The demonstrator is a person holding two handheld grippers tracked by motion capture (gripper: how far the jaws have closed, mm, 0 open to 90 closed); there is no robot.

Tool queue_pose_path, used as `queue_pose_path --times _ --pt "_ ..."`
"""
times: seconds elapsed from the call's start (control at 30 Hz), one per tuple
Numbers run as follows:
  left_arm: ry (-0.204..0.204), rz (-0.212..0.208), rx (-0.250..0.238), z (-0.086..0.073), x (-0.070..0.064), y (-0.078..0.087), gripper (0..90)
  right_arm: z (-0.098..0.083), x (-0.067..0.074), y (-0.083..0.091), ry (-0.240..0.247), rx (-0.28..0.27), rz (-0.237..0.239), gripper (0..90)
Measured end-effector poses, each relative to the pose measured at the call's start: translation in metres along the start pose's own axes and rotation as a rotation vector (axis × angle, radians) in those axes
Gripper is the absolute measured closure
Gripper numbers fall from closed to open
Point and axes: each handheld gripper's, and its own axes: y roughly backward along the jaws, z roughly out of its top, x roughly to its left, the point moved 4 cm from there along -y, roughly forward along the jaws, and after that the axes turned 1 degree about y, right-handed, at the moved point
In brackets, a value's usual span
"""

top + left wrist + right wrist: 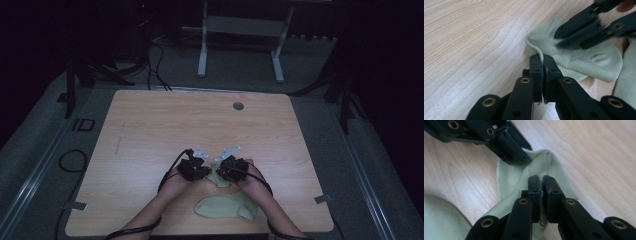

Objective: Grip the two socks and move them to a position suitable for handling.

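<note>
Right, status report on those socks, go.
Left gripper shut on sock cuff. Right gripper shut on same sock. Second sock flat on table, nearer the person. Nothing in the way.

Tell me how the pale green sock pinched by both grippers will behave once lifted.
Likely floppy: the sock already lies creased on the table. Probably light, since the left gripper holds only its thin cuff edge. Knit fabric shouldn't slip from the right gripper.

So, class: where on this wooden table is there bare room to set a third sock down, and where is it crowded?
Free: the wide far half of the table, from the round grommet hole toward the hands, plus both side strips. Crowded: near the front edge, where the left hand-held gripper and right hand-held gripper pinch one pale green sock, with a second sock lying flat just behind them.
</note>
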Motion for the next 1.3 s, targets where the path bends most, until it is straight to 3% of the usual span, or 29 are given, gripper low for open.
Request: queue_pose_path --times 0.17,0.2,0.23,0.3,0.43,0.57,0.73,0.87,1.13,1.2,1.23,1.27,1.3 --pt "-0.004 -0.009 -0.013 0.002 -0.001 0.007 88.6 0.006 -0.001 0.017 0.001 -0.040 -0.014 85.1" --pt "-0.010 -0.002 -0.021 0.004 -0.002 0.010 88.6 0.012 -0.006 0.036 -0.013 -0.083 -0.029 85.1" --pt "-0.004 -0.004 -0.033 0.006 -0.002 0.013 88.6 0.012 -0.006 0.036 -0.013 -0.083 -0.029 85.1" --pt "0.001 0.008 -0.048 0.010 -0.003 0.021 88.6 0.015 -0.015 0.058 -0.041 -0.133 -0.045 85.1" --pt "0.003 0.010 -0.079 0.018 -0.004 0.037 88.6 0.013 -0.023 0.073 -0.063 -0.157 -0.065 85.0" --pt "-0.031 0.035 -0.109 0.024 -0.007 0.051 88.6 0.000 -0.038 0.090 -0.126 -0.185 -0.098 84.9" --pt "-0.012 0.070 -0.118 0.016 -0.002 0.048 88.5 -0.018 -0.048 0.087 -0.192 -0.183 -0.114 84.9" --pt "0.034 0.067 -0.110 0.000 -0.002 0.034 88.3 -0.041 -0.052 0.070 -0.261 -0.133 -0.121 84.7" --pt "0.014 0.059 -0.044 -0.019 -0.011 0.012 87.5 -0.069 -0.051 0.038 -0.301 -0.068 -0.102 83.7" --pt "0.033 0.036 -0.036 -0.020 -0.011 0.010 81.1 -0.072 -0.052 0.034 -0.309 -0.051 -0.106 80.5" --pt "0.032 0.033 -0.031 -0.019 -0.011 0.012 71.5 -0.073 -0.053 0.033 -0.312 -0.042 -0.107 75.3" --pt "0.025 0.050 -0.040 -0.018 -0.010 0.014 60.4 -0.073 -0.054 0.033 -0.318 -0.038 -0.106 70.8" --pt "0.027 0.071 -0.059 -0.016 -0.009 0.018 57.4 -0.073 -0.055 0.035 -0.320 -0.044 -0.101 67.6"
